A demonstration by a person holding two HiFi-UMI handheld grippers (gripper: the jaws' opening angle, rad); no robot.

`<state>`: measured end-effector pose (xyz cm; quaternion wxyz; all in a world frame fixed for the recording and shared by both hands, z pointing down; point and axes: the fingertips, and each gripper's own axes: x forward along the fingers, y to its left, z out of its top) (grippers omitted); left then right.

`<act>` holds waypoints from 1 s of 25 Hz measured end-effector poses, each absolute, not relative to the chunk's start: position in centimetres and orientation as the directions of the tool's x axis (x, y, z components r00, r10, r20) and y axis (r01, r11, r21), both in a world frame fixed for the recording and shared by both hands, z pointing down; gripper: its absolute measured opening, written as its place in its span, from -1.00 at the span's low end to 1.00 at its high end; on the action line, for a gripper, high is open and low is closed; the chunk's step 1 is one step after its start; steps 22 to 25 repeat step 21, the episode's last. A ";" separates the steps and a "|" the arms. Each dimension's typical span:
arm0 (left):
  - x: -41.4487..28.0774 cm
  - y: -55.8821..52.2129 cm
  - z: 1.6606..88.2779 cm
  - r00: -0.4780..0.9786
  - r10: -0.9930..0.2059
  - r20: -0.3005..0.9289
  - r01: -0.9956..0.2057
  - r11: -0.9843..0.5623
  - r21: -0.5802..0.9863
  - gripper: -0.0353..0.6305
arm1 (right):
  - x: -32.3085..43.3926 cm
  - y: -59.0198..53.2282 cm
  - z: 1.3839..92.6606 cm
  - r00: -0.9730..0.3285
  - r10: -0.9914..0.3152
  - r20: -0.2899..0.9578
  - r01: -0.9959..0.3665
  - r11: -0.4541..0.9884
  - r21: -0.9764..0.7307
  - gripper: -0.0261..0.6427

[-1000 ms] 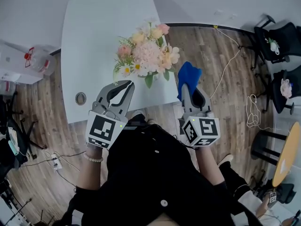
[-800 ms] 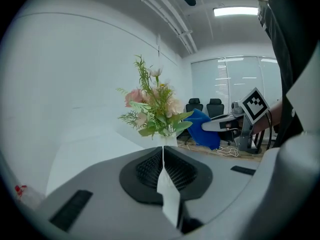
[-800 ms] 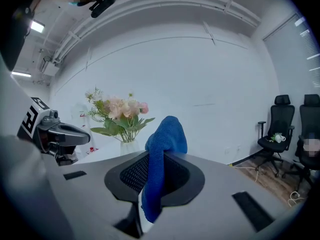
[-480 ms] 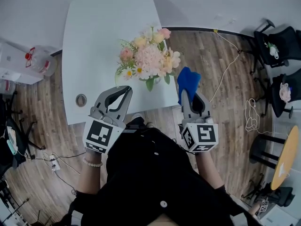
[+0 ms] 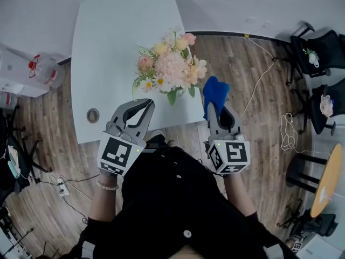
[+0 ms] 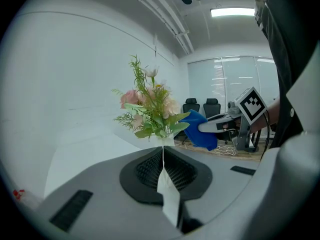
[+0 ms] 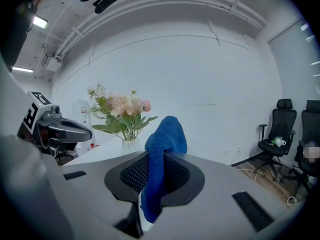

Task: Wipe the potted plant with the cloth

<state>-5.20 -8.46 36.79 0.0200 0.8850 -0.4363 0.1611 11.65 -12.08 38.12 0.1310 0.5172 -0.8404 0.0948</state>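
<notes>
- Compared with a second ago I see almost no change: both grippers are at about the same places in front of the plant, and the left jaws are together as before.
- The potted plant [image 5: 170, 66] is a bunch of pink, peach and white flowers with green leaves in a pale vase [image 7: 129, 145]. It stands upright on the white table [image 5: 108, 47], near the table edge that is closest to me.
- The left gripper [image 5: 149, 102] is fully closed. In the left gripper view its pads meet in one thin line and nothing is between them.
- The tips of this gripper point at the plant from the lower left in the head view. They are near the lowest leaves and apart from them.
- The right gripper [image 5: 213, 106] is closed on the blue cloth [image 5: 216, 89]. In the right gripper view the cloth is pinched between the pads, rises above the tips in a rounded fold, and one end hangs down behind them.
- The cloth is just beside the right side of the flowers, at the level of the lower leaves. I cannot tell from any view if it touches a leaf.
- The plant is between the two grippers and a little farther from me than both.
</notes>
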 end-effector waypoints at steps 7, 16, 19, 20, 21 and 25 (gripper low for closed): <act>-4.7 -8.6 36.7 0.582 -0.755 0.301 -0.768 -0.632 -0.100 -0.84 | 11.7 -12.0 38.3 -0.425 -0.847 0.319 -0.898 0.438 -0.036 -0.68; -4.7 -8.4 37.1 0.587 -0.748 0.311 -0.766 -0.637 -0.085 -0.84 | 12.0 -11.9 38.7 -0.420 -0.846 0.329 -0.900 0.435 -0.031 -0.68; -4.6 -8.4 37.3 0.586 -0.745 0.317 -0.768 -0.636 -0.075 -0.84 | 12.1 -11.9 39.0 -0.417 -0.844 0.336 -0.900 0.435 -0.024 -0.68; -4.6 -8.4 37.4 0.587 -0.745 0.319 -0.768 -0.636 -0.072 -0.84 | 12.1 -11.9 39.1 -0.417 -0.844 0.337 -0.900 0.436 -0.024 -0.68; -4.6 -8.4 37.5 0.587 -0.744 0.320 -0.768 -0.636 -0.070 -0.84 | 12.1 -11.9 39.2 -0.418 -0.843 0.339 -0.900 0.436 -0.024 -0.68; -4.6 -8.4 37.5 0.587 -0.744 0.320 -0.768 -0.636 -0.070 -0.84 | 12.1 -11.9 39.2 -0.418 -0.843 0.339 -0.900 0.436 -0.024 -0.68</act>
